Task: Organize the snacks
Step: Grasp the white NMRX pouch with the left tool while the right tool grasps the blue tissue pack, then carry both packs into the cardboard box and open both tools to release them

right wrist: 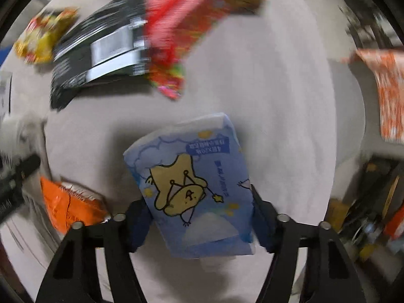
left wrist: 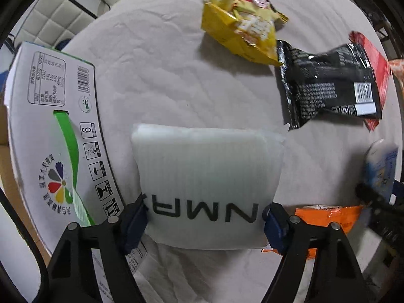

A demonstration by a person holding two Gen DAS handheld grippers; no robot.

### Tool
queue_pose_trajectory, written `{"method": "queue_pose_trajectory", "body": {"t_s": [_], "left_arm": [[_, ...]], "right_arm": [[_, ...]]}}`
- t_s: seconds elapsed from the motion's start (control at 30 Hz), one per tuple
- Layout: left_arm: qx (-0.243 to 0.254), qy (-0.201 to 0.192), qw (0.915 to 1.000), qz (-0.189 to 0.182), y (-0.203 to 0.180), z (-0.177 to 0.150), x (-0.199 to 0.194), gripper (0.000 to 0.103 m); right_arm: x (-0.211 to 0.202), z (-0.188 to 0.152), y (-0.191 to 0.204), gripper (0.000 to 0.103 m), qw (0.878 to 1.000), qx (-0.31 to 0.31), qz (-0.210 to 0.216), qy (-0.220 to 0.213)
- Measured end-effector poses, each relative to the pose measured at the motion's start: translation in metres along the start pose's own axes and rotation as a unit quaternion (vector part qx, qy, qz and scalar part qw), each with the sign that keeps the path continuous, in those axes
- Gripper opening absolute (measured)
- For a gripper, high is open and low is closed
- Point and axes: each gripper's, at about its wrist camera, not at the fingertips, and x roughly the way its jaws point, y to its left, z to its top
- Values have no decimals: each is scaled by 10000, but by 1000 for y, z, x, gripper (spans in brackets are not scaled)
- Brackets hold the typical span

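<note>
Translucent white plastic pack [left wrist: 207, 189] clamped in left gripper [left wrist: 205, 217] jaws, white cardboard box [left wrist: 50, 136] just leftward; right gripper [right wrist: 202, 217] jaws grasping blue cartoon pack [right wrist: 194, 189].

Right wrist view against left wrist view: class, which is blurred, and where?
Left wrist view: sharp, the white pack lettering crisp. Right wrist view: motion blur smears the black packet and red packet; the held blue pack stays fairly clear.

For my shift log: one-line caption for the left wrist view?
Left gripper clamps a translucent white pack beside the white-and-green carton.
</note>
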Motion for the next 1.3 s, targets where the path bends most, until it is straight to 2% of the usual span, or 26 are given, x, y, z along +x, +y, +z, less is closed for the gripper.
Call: {"method": "queue_pose_trajectory", "body": {"t_s": [0.17, 0.23, 0.3, 0.43, 0.47, 0.6, 0.7, 0.77, 0.9, 1.1, 1.3], "left_arm": [[89, -164, 9997, 172, -26, -11, 2, 79], [51, -182, 9996, 213, -25, -10, 8, 79], [44, -230, 9994, 242, -28, -19, 13, 79], [74, -305, 9991, 289, -40, -27, 18, 76], [73, -311, 9991, 286, -42, -19, 21, 75], [70, -326, 9992, 206, -40, -21, 10, 73], [67, -357, 9992, 139, -36, -25, -5, 73], [68, -429, 9990, 132, -34, -26, -18, 73], [34, -607, 9981, -8, -37, -46, -43, 73], [76, -901, 9957, -196, -44, -82, -86, 73], [143, -1330, 9904, -347, -41, -115, -139, 73]], "right_arm": [[6, -10, -23, 67, 9978, 621, 235, -50], [7, -18, -25, 69, 9977, 659, 182, -5], [11, -7, -21, 69, 9978, 659, 71, -6], [12, -12, -14, 68, 9973, 731, 19, 4], [10, -5, -16, 68, 9971, 765, 34, 12], [-3, 1, -20, 53, 9964, 842, -63, -105], [-12, -5, -19, 48, 9967, 781, -172, -162], [-7, -3, -8, 47, 9968, 756, -189, -161], [-22, -11, -4, 46, 9967, 759, -164, -230], [-65, -34, 14, 46, 9964, 683, -113, -486], [-113, -62, 43, 46, 9947, 416, -161, -930]]}}
